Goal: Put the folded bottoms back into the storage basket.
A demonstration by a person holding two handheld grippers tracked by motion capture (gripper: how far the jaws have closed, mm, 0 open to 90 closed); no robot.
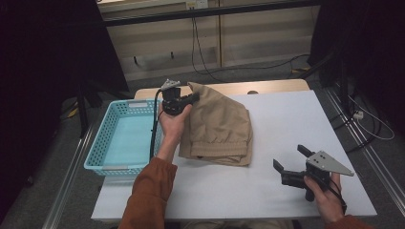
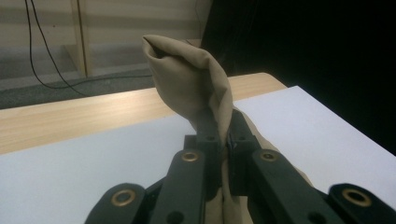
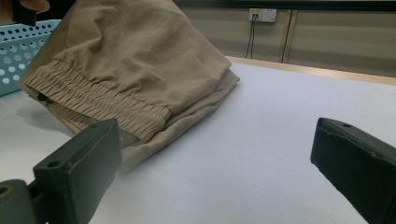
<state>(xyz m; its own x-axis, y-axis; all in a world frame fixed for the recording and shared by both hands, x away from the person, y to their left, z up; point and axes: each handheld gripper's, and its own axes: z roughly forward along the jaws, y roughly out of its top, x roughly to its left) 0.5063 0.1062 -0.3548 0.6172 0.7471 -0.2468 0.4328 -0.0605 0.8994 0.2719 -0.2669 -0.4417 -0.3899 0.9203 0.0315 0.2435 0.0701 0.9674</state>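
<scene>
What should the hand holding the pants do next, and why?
Probably lift and swing left toward the basket. The left gripper is shut on a far corner of the folded pants, raised off the table, while the basket sits just beside them.

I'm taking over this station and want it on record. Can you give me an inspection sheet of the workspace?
Surface: white table, with a wood strip along its far edge.
Job's things: folded tan trousers lying mid-table, far corner lifted; blue basket at the table's left edge, nothing seen inside.
Clutter: nothing seen.
Grippers: left gripper shut on the trousers' far corner, fingers pinching the cloth; right gripper open, apart from the trousers, near the table's front right.
Cables: black cable trailing from the left gripper; wires on the floor behind the table.
Surroundings: light wall panels, dark curtains at both sides.
</scene>
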